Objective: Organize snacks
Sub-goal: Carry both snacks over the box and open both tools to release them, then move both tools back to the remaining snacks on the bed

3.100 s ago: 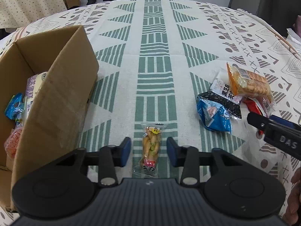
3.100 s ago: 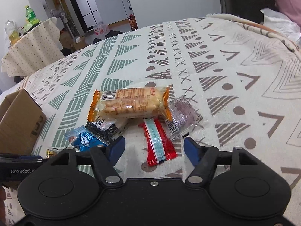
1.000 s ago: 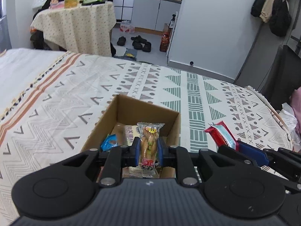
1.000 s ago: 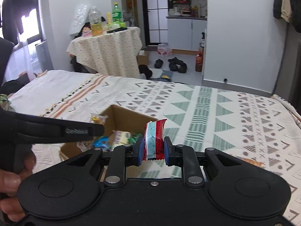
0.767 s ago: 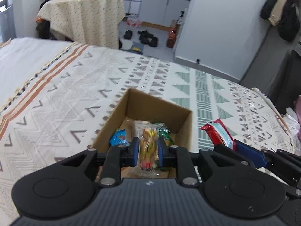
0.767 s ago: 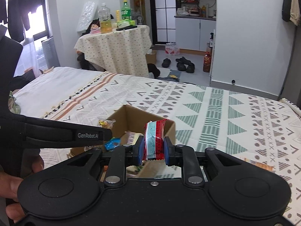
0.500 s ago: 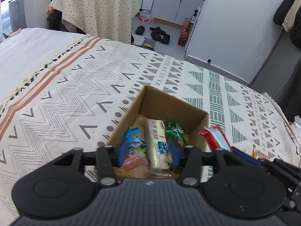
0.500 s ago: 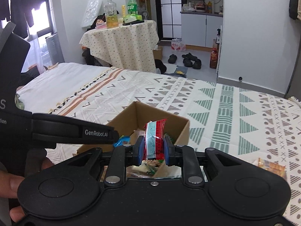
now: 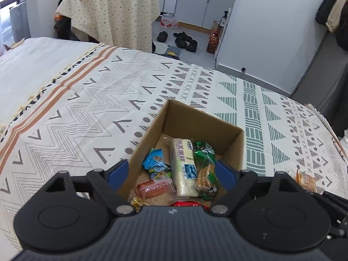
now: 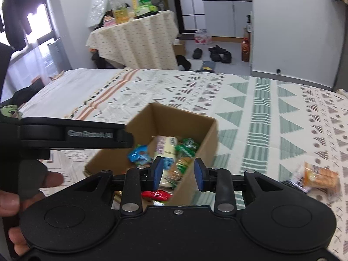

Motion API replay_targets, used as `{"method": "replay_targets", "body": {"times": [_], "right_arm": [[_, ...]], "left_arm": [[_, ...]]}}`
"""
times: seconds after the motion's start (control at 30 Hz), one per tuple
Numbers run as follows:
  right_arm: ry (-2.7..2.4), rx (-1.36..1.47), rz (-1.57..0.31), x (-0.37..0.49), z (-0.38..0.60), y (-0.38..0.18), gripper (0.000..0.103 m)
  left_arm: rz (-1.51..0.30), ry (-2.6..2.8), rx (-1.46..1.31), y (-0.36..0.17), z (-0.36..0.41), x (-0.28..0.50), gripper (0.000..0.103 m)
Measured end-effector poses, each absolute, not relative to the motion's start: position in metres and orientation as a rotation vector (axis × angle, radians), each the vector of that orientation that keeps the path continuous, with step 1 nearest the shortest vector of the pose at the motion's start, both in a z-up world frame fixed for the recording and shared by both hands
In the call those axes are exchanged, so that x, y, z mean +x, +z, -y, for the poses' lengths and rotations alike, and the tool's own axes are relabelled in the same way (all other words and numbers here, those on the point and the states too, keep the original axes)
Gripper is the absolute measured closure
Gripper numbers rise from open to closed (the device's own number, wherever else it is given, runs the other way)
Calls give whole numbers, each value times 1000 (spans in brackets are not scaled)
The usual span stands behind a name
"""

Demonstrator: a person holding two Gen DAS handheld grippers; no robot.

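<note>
An open cardboard box (image 9: 202, 119) stands on the patterned cloth, right below both grippers. Inside lie a long white packet (image 9: 183, 167), a green packet (image 9: 205, 165), a blue packet (image 9: 155, 158) and a pink sausage pack (image 9: 155, 187). My left gripper (image 9: 171, 174) hangs over the box, its jaws opening wide with nothing between them. My right gripper (image 10: 178, 174) is also over the box (image 10: 178, 117); its jaws are opening and hold nothing. The red packet (image 10: 155, 194) lies in the box just under them, and its edge (image 9: 187, 203) shows in the left wrist view too.
An orange cracker pack (image 10: 322, 177) and a dark packet (image 10: 291, 182) lie on the cloth right of the box. The left tool's black arm (image 10: 76, 134) and a hand (image 10: 13, 195) fill the left side. A covered side table (image 9: 113, 15) stands beyond the bed.
Both grippers came in over the box. The left let go of the yellow snack and opened wide. The right jaws parted and the red packet dropped into the box.
</note>
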State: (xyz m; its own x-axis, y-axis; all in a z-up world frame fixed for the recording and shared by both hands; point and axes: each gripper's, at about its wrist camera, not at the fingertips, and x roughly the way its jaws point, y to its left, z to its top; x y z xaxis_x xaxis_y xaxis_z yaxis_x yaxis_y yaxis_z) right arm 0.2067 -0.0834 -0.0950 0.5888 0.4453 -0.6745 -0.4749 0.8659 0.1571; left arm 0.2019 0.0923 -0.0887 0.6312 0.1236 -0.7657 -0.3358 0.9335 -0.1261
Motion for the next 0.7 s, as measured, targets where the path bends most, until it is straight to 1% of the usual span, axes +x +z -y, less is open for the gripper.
{"method": "replay_targets", "body": {"times": [0.13,0.17,0.2,0.27,0.33,0.47,0.57,0.6,0.7], "right_arm": [[500,-37,-778,204,103,-97,64],[492,-36,-780,202,108,-97,61],[483,-32,-782,201,113,-97,56],[469,-26,-780,199,122,-96,49],[457,-39,-773,198,130,-94,45],[427,-53,-761,195,149,-94,28],[403,-58,-744,193,166,-95,13],[393,-58,-738,193,172,-96,10],[361,-40,-743,193,190,-100,8]], "left_arm": [[-848,235,-237,-88,-79,202,16],[-841,223,-229,-86,-74,201,16],[-836,212,-219,-85,-69,201,15],[-827,192,-209,-82,-60,200,9],[-822,180,-193,-80,-50,200,8],[-820,154,-166,-78,-33,200,1],[-831,131,-159,-79,-21,201,1],[-834,122,-156,-80,-17,201,1],[-836,102,-144,-79,-6,202,0]]}}
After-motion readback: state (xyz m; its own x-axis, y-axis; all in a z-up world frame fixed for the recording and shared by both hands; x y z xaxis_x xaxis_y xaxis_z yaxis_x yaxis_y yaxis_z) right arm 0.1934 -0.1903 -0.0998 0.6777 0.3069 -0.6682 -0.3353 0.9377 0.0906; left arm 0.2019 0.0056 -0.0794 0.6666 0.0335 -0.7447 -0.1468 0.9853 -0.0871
